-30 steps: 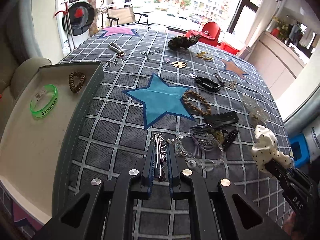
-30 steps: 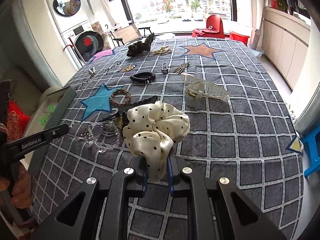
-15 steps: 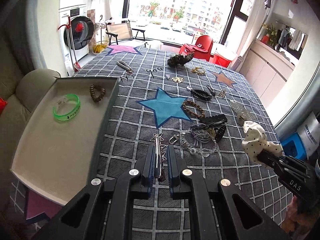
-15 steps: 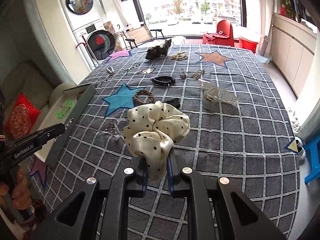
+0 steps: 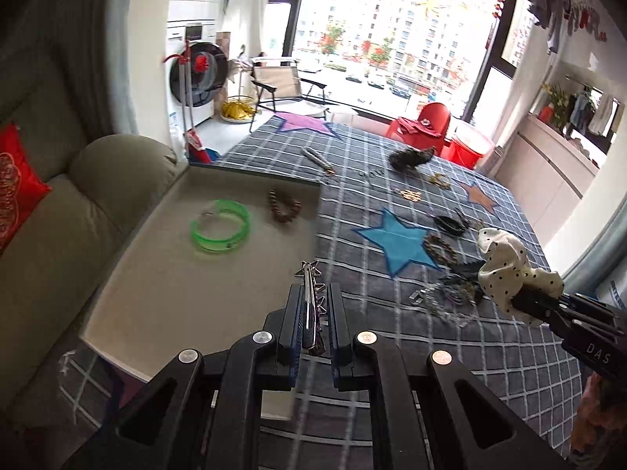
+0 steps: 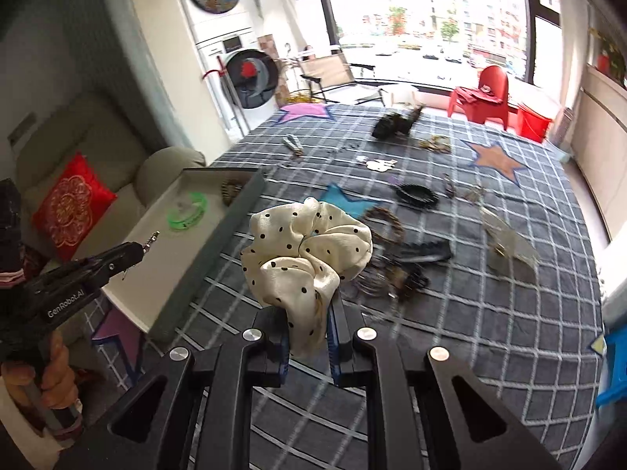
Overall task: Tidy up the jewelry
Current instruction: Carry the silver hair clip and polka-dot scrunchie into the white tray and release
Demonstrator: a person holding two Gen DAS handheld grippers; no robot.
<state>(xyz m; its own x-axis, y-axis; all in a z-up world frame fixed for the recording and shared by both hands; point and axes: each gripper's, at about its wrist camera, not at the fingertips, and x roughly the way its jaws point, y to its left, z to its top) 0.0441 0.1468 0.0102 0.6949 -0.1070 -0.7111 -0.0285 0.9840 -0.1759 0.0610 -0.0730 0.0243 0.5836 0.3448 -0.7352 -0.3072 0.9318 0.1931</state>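
My left gripper point(image 5: 312, 293) is shut on a silver star hair clip point(image 5: 310, 297) and holds it in the air over the right edge of the beige tray point(image 5: 156, 286). The tray holds a green bangle point(image 5: 220, 230) and a brown bead bracelet point(image 5: 284, 205). My right gripper point(image 6: 309, 313) is shut on a cream polka-dot scrunchie point(image 6: 307, 250), held above the grey checked cloth point(image 6: 490, 313). The scrunchie also shows in the left wrist view point(image 5: 505, 270). The left gripper shows in the right wrist view point(image 6: 133, 252) over the tray point(image 6: 156, 258).
Loose jewelry lies on the cloth: a tangled pile of necklaces and clips point(image 6: 395, 274), a black coil hair tie point(image 6: 416, 195), a brown braided bracelet point(image 5: 441, 250), a clear claw clip point(image 6: 509, 243). A sofa with a red cushion point(image 6: 72, 205) stands left of the tray.
Both grippers have swung left towards the tray with their loads. The left gripper with the star clip now hangs over the tray's edge instead of over the cloth.
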